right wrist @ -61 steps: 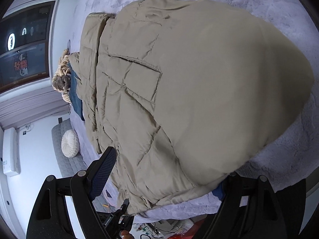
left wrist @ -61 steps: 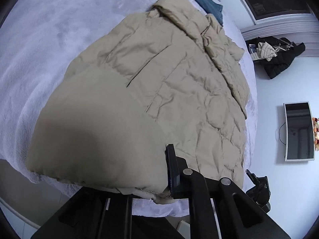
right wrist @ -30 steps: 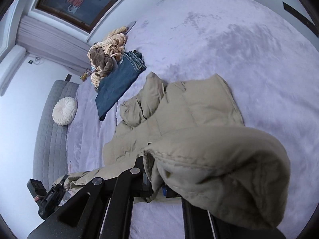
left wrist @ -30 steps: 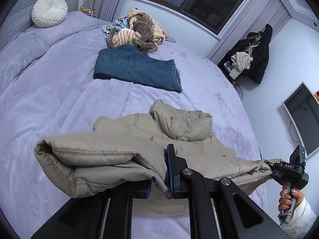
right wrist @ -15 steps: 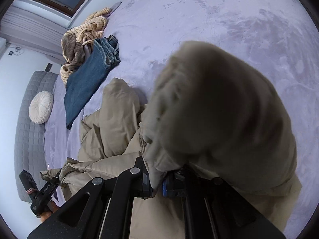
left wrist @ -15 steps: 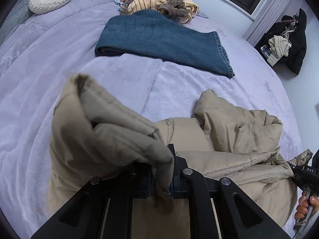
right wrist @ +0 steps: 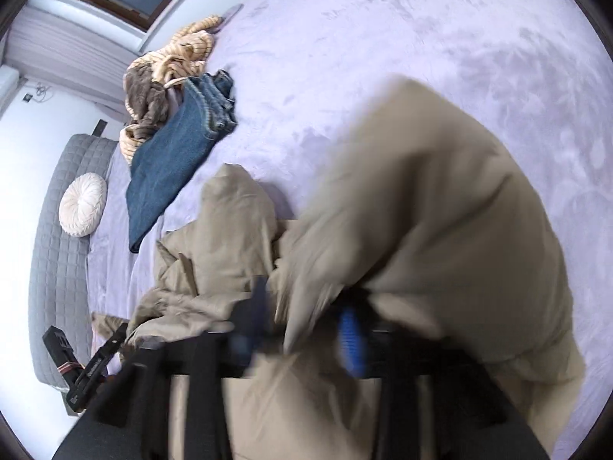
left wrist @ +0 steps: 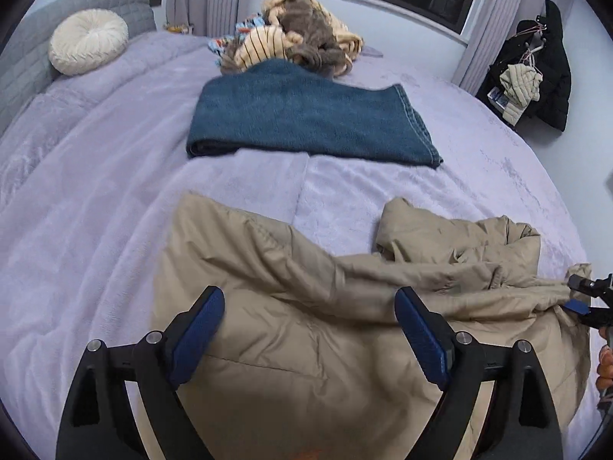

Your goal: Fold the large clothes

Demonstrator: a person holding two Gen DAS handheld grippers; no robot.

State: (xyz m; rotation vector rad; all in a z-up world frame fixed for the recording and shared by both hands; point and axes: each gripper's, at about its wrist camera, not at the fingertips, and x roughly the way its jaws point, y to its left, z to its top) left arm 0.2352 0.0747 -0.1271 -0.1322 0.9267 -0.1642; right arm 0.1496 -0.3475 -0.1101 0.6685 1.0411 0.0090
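Left wrist view: beige jacket lies doubled over, rumpled, on bed.

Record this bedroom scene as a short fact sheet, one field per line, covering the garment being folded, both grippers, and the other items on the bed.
Garment: beige padded puffer jacket, bottom part doubled over onto itself
Surface: lilac plush bed cover
Left gripper: open, above the jacket, gripping nothing
Right gripper: blurred by motion; jacket fabric between its fingers, grip unclear
Beyond the jacket: folded blue denim jeans, apart from it
Behind the jeans: heap of striped and brown clothes
Near the grey headboard: round cream pleated cushion
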